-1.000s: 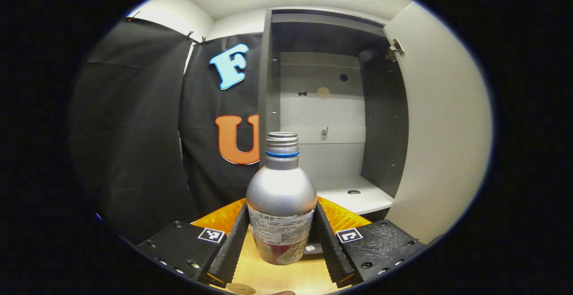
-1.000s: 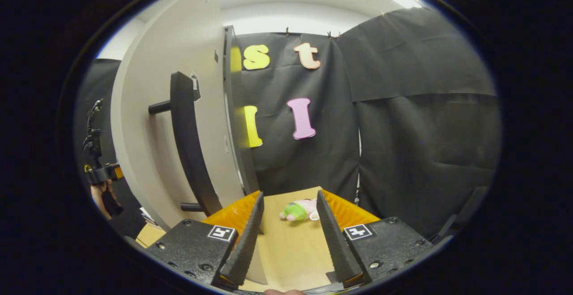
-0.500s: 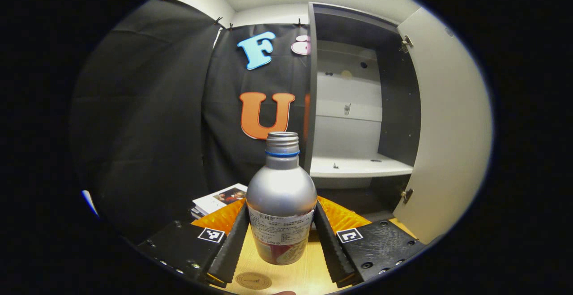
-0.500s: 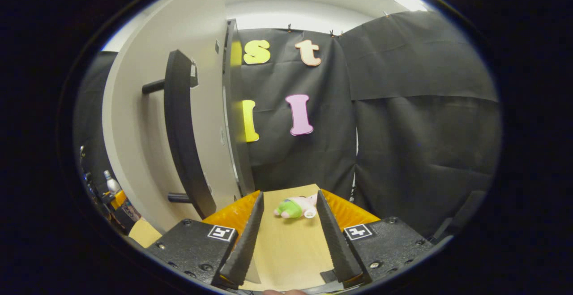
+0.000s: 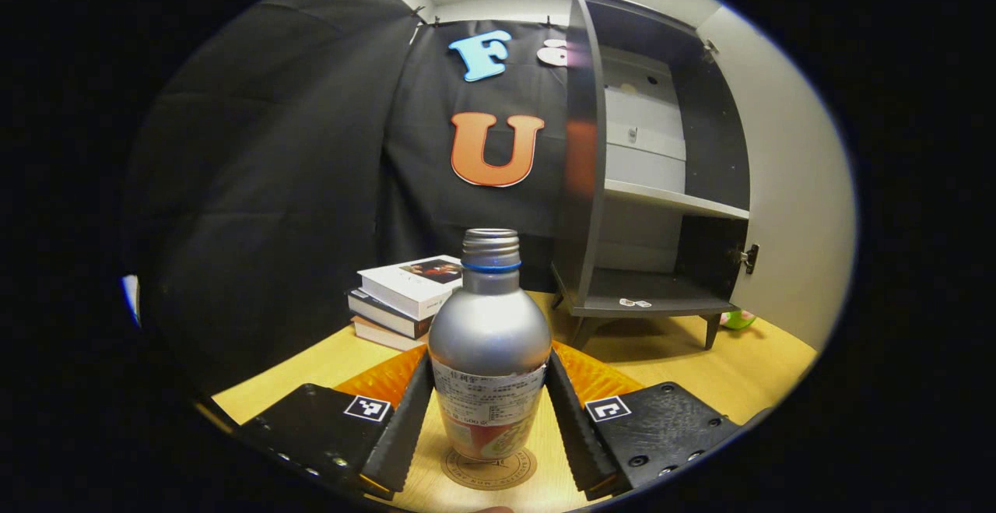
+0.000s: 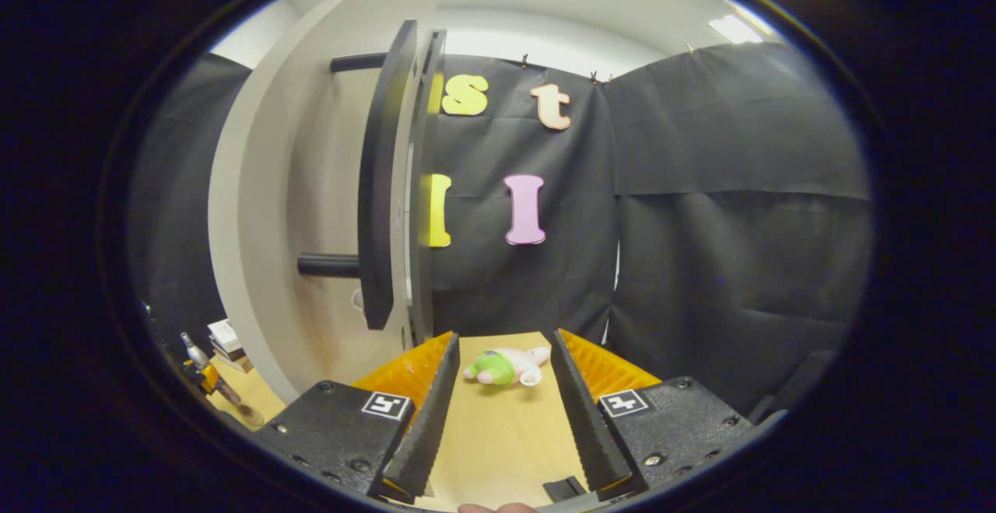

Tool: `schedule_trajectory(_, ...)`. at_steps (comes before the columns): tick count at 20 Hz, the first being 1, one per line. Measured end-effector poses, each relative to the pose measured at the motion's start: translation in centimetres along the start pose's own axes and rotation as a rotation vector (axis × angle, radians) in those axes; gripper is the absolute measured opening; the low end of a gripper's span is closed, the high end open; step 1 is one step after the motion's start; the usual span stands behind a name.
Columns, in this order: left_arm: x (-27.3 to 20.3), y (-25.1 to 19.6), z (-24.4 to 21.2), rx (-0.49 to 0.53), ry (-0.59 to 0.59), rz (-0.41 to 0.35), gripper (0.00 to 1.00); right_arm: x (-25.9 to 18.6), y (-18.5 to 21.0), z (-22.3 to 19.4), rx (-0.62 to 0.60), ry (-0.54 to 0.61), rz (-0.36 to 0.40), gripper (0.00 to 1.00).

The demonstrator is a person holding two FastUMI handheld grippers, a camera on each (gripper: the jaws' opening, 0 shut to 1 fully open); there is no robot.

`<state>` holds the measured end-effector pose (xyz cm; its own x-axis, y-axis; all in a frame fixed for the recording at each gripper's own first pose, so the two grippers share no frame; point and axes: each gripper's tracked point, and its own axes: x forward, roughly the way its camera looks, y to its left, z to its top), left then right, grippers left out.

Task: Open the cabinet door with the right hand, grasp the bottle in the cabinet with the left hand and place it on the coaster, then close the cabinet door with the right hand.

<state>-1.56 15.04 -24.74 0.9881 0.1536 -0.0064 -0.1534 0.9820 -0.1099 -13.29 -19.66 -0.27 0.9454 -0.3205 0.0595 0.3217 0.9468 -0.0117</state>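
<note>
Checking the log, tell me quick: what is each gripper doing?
Left gripper: shut on the bottle, above the coaster.
Right gripper: open, holding nothing.

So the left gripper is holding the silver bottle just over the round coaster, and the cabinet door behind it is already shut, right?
Not quite. The cabinet door is open; the left gripper view shows the shelves inside the cabinet. The rest holds: the left gripper has both fingers on the silver bottle, just over the round coaster.
</note>
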Motion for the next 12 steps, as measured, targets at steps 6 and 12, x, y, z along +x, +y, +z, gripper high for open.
schedule_trajectory(6, 1.0, 0.0, -3.7, 0.012, -0.013, 0.013, 0.76, 0.4, 0.0, -2.3, -0.072, 0.038, -0.007, 0.75)
schedule_trajectory(12, 0.2, -1.2, -4.8, 0.130, -0.012, 0.033, 0.76, 1.2, -0.9, -2.3, -0.075, 0.042, -0.009, 0.78)
